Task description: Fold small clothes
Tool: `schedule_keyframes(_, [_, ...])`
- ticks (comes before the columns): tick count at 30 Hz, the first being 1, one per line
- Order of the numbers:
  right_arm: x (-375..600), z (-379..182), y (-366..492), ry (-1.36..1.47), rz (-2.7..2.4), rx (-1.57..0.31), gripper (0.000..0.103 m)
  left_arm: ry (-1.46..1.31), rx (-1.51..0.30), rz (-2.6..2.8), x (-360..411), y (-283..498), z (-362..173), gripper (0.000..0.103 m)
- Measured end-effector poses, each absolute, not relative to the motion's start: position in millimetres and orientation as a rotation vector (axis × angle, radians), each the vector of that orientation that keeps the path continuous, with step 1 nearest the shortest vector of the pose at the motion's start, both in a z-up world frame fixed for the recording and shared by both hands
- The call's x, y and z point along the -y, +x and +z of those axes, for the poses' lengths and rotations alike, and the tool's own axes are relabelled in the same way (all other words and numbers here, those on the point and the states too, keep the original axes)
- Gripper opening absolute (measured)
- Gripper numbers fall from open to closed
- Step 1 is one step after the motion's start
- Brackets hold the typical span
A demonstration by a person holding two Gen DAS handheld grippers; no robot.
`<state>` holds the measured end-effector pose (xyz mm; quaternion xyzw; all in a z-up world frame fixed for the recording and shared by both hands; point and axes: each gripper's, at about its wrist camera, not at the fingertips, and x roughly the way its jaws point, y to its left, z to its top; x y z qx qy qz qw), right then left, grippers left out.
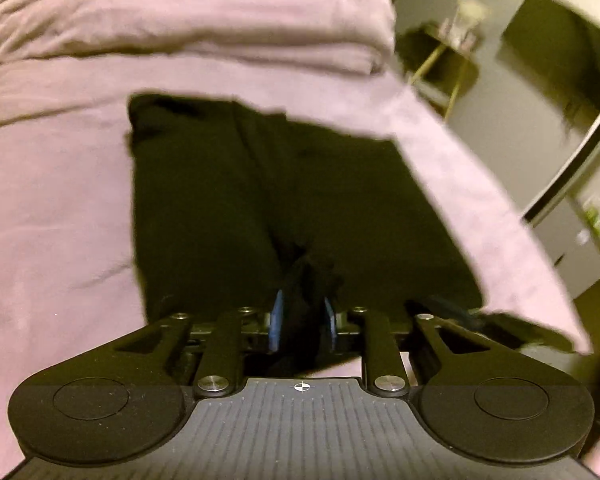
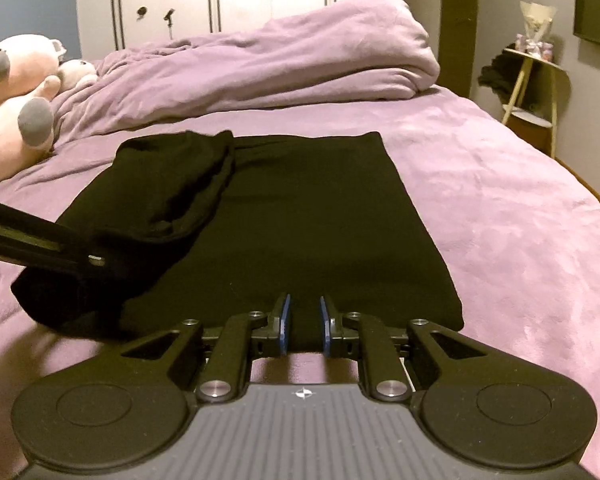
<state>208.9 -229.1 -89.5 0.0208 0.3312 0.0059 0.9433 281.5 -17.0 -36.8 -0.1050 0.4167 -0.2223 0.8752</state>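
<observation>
**Black garment half-folded on the purple bed, both grippers at its near edge**

Here we are at the bed, and the black garment (image 2: 300, 216) lies spread flat on the purple bedspread (image 2: 500, 208), its left side already turned over onto itself in a thick, rumpled fold. The left gripper (image 1: 303, 322) has a bunch of that black cloth between its blue pads (image 1: 276, 322), and the fabric rises in a little peak just ahead of the fingertips, so the jaws are clamped on the garment. From the right wrist view that same gripper's dark arm comes in from the left edge, at the folded side.

The right gripper (image 2: 303, 326) sits at the garment's near hem. Its blue pads (image 2: 286, 326) stand a narrow gap apart with the hem running between them; whether they actually press on the cloth I cannot tell.

Behind the garment a heaped purple duvet (image 2: 280, 68) lies across the bed. A pale plush toy (image 2: 16, 108) with grey paws rests at the left, and a small round side table (image 2: 536, 92) stands by the wall on the right.
</observation>
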Motion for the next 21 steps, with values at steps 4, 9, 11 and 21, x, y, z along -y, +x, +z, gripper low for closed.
schedule_keyframes(4, [228,-89,212,0.056,0.015,-0.667,0.016,-0.266,-0.784,-0.325,-15,271,-21,0.032])
schedule_keyframes(9, [226,-90,209,0.041,0.015,-0.664,0.016,-0.287,-0.874,-0.238,-22,290,-49,0.034])
schedule_keyframes(11, [226,-89,208,0.027,0.024,-0.669,0.017,-0.271,-0.913,-0.238,-13,291,-63,0.041])
schedule_keyframes(21, [225,-88,216,-0.013,0.035,-0.695,0.019,-0.337,-0.934,-0.220,-25,288,-71,0.048])
